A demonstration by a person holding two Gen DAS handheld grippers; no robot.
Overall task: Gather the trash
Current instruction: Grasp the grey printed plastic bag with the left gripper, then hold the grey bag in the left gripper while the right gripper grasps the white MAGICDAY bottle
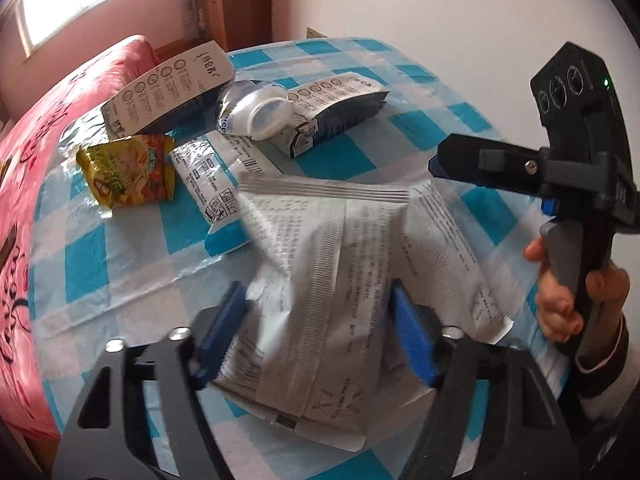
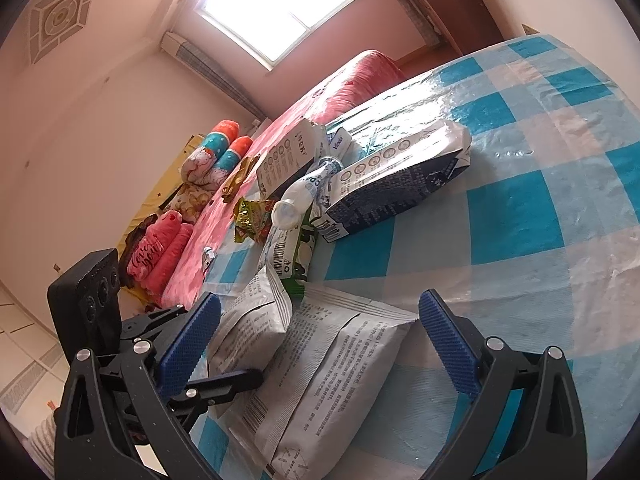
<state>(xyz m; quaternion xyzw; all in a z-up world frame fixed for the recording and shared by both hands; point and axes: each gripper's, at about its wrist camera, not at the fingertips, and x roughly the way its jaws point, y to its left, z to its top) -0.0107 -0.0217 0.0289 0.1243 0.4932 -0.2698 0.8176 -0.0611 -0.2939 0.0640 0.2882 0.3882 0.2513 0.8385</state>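
Observation:
A crumpled grey snack bag (image 1: 320,304) lies on the blue-and-white checked tablecloth (image 1: 432,92). My left gripper (image 1: 316,336) has it between its blue pads (image 1: 222,332), which press into its sides. A second grey bag (image 1: 452,248) lies against it on the right. The right wrist view has that second bag (image 2: 328,380) under my right gripper (image 2: 320,344), whose jaws stand wide apart and hold nothing. In the left wrist view a hand (image 1: 560,300) holds the right gripper (image 1: 436,164) above the table's right side.
Further back lie a yellow snack wrapper (image 1: 128,172), a white printed wrapper (image 1: 212,184), a squashed plastic bottle (image 1: 252,112) and two flattened milk cartons (image 1: 168,88) (image 1: 336,108). A bed with a red cover (image 1: 44,152) runs along the table's left edge.

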